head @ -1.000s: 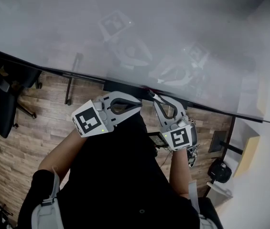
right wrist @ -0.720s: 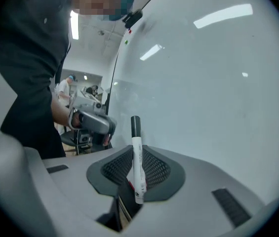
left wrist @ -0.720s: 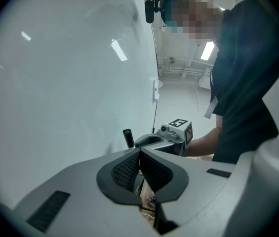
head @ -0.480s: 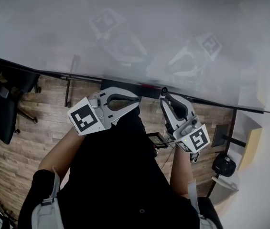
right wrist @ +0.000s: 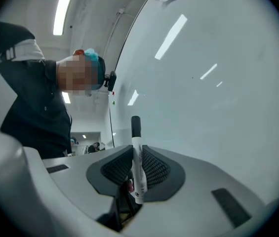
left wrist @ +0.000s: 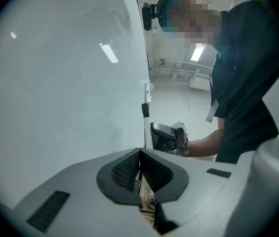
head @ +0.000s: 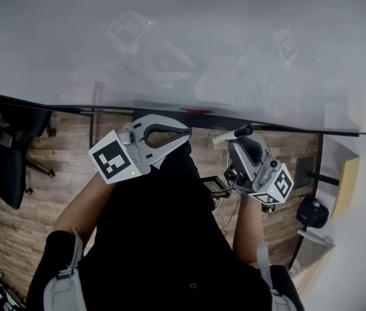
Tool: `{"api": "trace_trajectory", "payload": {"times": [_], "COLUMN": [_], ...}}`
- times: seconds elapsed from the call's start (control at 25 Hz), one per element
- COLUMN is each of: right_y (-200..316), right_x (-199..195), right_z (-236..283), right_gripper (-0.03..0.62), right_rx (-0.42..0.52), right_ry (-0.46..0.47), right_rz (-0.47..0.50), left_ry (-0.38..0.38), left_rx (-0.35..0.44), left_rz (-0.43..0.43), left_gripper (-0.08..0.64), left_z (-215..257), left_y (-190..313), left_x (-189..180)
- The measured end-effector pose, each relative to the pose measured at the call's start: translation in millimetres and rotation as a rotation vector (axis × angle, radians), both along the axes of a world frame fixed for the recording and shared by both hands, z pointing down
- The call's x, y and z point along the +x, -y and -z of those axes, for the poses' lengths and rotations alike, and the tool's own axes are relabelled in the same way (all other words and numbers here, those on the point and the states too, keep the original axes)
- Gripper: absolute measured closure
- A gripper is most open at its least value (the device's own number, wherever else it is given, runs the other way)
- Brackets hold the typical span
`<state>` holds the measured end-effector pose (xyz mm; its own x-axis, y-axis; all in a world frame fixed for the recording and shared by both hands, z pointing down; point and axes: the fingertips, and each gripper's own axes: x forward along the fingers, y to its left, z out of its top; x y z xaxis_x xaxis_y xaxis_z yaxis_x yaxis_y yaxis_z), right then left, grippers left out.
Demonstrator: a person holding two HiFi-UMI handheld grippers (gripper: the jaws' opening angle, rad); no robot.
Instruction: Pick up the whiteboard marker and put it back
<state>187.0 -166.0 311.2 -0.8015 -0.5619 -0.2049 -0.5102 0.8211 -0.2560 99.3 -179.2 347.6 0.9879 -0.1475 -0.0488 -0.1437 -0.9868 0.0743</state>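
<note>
With the pick-up apparently done, the right claw pinches the whiteboard marker, black cap outward, close to the whiteboard, the left claw pressed together empty; returning it likely needs a steady approach to the board's lower edge.

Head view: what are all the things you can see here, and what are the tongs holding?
whiteboard: one, shiny grey-white, fills the top of the head view
whiteboard marker: one, white with a black cap, standing between the right tongs' pads
floor: brown wood planks, below the board
office chair: one clearly seen, black, at the left edge
black shirt: one, on the person, bottom middle
left tongs: one, grey, shut with nothing between them, near the board
right tongs: one, grey, shut on the marker
</note>
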Motion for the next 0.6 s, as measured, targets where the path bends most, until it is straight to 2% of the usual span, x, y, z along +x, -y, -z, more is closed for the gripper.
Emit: {"api": "trace_trajectory", "payload": {"times": [0.16, 0.4, 0.6], "right_y": [-6, -12, -11], "right_x": [0, -3, -4], "right_z": [12, 14, 15], "right_gripper": [0.525, 0.525, 0.525], "right_rx": [0.009, 0.009, 0.003], "right_ry": [0.088, 0.166, 0.192], "right_rz": [0.048, 0.11, 0.126], "left_ry": [0.004, -0.002, -0.001], "left_rx": [0.01, 0.013, 0.026], "left_rz": [-0.017, -0.034, -0.038], "left_gripper": [0.554, 0.554, 0.554], "left_z": [0, 1, 7], "left_y": [-1, -2, -2], "left_x": [0, 4, 5]}}
